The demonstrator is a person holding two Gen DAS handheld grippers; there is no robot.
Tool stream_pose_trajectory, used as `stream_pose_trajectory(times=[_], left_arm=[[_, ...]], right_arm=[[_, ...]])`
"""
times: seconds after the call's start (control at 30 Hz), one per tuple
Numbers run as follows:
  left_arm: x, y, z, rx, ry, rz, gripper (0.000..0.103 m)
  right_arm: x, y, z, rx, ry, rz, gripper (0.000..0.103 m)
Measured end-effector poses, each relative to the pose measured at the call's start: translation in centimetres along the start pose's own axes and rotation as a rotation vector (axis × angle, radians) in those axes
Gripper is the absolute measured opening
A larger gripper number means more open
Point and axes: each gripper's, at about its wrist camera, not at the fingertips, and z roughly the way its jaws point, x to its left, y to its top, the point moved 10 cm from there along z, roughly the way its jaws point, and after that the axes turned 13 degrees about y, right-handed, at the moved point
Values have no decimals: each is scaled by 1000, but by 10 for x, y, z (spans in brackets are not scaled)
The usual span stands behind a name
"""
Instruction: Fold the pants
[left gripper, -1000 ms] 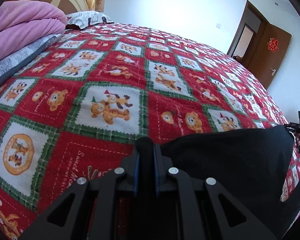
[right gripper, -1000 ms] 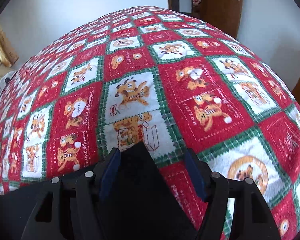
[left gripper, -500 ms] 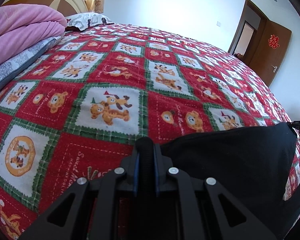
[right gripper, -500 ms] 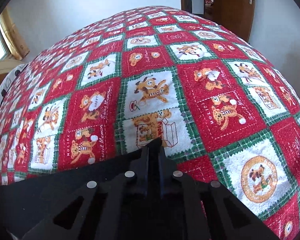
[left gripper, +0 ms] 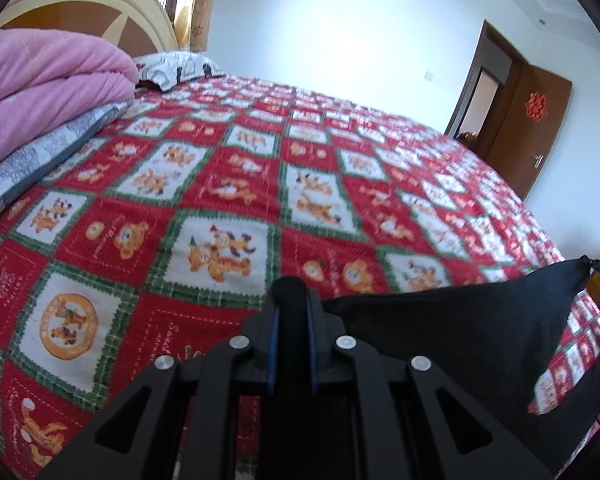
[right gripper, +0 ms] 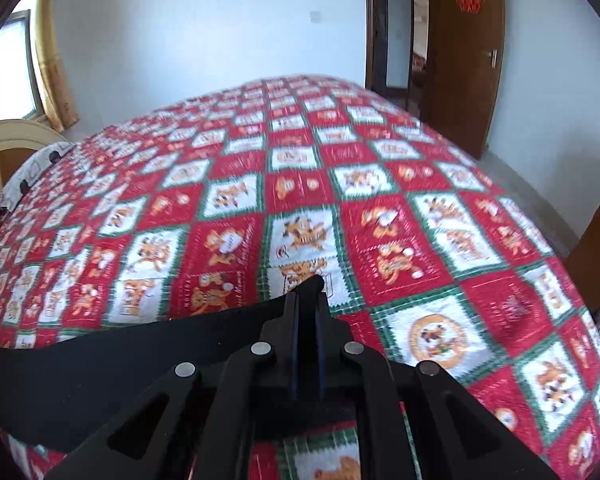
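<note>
Pants (left gripper: 452,332): black, stretched taut between both grippers above the near edge of the bedspread (left gripper: 236,184); long axis runs gripper to gripper.
Left gripper (left gripper: 293,300): clenched on one corner; the cloth runs off to its right.
Right gripper (right gripper: 309,300): jaws have just closed onto the opposite corner; the cloth (right gripper: 100,364) runs off to its left.
Nearer hand: neither; each holds an end.
Coming move, judged: carry the held edge forward over the bedspread.
Containers: none visible.
Beyond the pants: pink quilt (left gripper: 40,80) at the headboard side; brown door (left gripper: 532,128) past the far corner.

We see a bed (left gripper: 228,184) under a red checked cartoon blanket, with a cream headboard (left gripper: 100,8). White walls (left gripper: 340,32), a brown door (left gripper: 540,128) and a bright curtained window (right gripper: 16,68) surround it.
</note>
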Motion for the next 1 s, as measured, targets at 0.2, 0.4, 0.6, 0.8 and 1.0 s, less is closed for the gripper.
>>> stream_pose_trajectory(times=[0.2, 0.4, 0.6, 0.8, 1.0], left_arm=[[2, 8, -28, -52, -59, -54, 12], [9, 0, -59, -92, -136, -127, 12], [15, -18, -86, -121, -183, -130, 12], [18, -39, -111, -147, -227, -116, 12], [18, -62, -128, -147, -253, -78, 12]], right_arm=[[0, -1, -45, -72, 11, -3, 7], [-1, -18, -85, -118, 24, 18, 7], [-11, -50, -130, -161, 29, 60, 7], [-23, -87, -168, -191, 32, 102, 7], [-40, -128, -198, -211, 34, 156, 7]])
